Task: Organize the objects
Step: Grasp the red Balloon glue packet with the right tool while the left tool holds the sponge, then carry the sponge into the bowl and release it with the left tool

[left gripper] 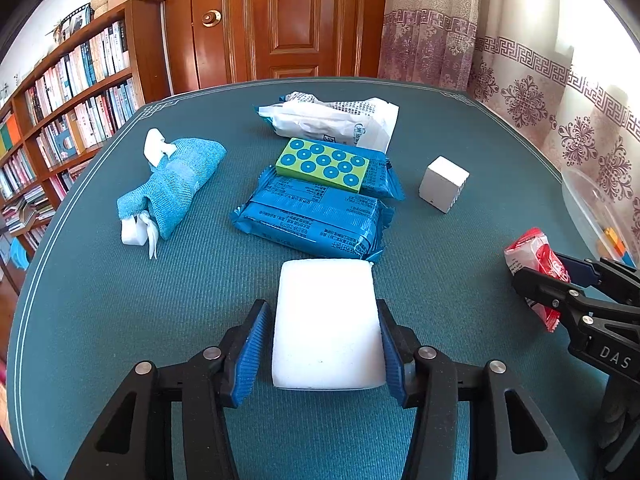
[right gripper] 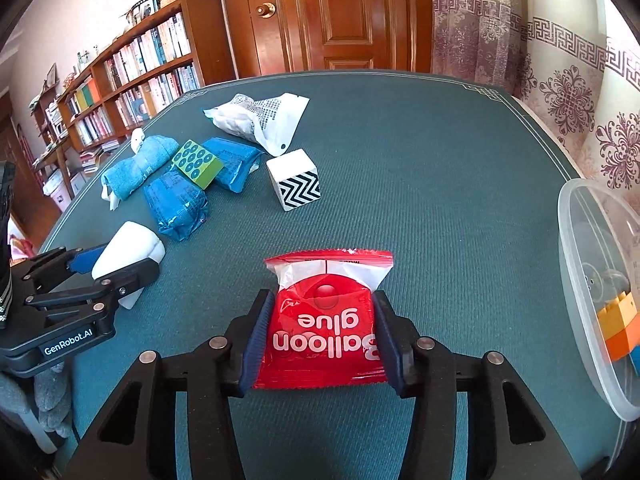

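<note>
Two hand-held grippers work over a teal table (right gripper: 420, 152), each clamped on one item. The left gripper (left gripper: 320, 344) pinches a white sponge block (left gripper: 326, 320) by its two long sides; the block's long axis runs straight out toward 12 o'clock from the jaws. The right gripper (right gripper: 318, 340) squeezes a red packet (right gripper: 324, 320) labelled "Balloon glue", its sealed top edge pointing to 12 o'clock.

The relation that matters is the clear plastic tub (right gripper: 576, 264), which lies at about 3 o'clock of the right gripper, near it, with coloured bricks (right gripper: 620, 324) inside. From the left gripper the tub (left gripper: 592, 208) sits at roughly 2 o'clock, beyond the right gripper (left gripper: 548, 276). The right hand is therefore nearer. Whether either item is lifted clear of the table is hard to tell.
</note>
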A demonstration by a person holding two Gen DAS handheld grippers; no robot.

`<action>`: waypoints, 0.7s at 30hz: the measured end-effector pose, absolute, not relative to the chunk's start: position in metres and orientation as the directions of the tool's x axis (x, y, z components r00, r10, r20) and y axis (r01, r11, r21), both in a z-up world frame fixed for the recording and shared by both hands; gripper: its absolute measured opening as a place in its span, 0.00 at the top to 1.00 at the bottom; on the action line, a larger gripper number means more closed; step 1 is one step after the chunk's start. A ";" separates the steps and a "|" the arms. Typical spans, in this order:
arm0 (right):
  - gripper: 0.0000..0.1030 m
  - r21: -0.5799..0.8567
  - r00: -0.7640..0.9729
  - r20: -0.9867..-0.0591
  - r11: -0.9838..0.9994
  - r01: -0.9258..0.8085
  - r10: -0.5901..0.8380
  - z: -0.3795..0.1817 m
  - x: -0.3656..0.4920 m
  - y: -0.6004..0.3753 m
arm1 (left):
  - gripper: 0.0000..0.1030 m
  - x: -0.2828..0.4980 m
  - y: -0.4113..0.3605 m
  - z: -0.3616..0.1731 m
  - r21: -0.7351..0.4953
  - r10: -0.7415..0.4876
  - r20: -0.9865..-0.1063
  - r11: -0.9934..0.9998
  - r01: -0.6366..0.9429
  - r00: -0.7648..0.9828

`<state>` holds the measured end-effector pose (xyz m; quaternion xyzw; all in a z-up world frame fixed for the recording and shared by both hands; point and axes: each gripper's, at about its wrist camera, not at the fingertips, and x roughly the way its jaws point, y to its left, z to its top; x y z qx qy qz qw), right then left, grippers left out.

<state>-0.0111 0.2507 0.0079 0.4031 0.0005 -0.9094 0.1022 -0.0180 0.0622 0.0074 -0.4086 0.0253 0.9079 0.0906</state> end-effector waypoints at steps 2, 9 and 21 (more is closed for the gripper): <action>0.53 0.089 -0.661 -0.726 -0.979 0.184 -0.190 0.011 -0.008 0.253 | 0.54 -0.017 0.063 0.008 -0.029 0.151 -0.745 -0.980 -0.195 -0.649; 0.54 0.114 -0.694 -0.694 -0.981 0.156 -0.191 0.024 0.006 0.267 | 0.55 -0.018 0.056 0.009 -0.075 0.181 -0.746 -0.979 -0.189 -0.641; 0.54 0.133 -0.758 -0.635 -0.988 0.084 -0.150 0.049 0.028 0.305 | 0.55 -0.011 0.077 0.023 -0.069 0.206 -0.736 -0.970 -0.231 -0.645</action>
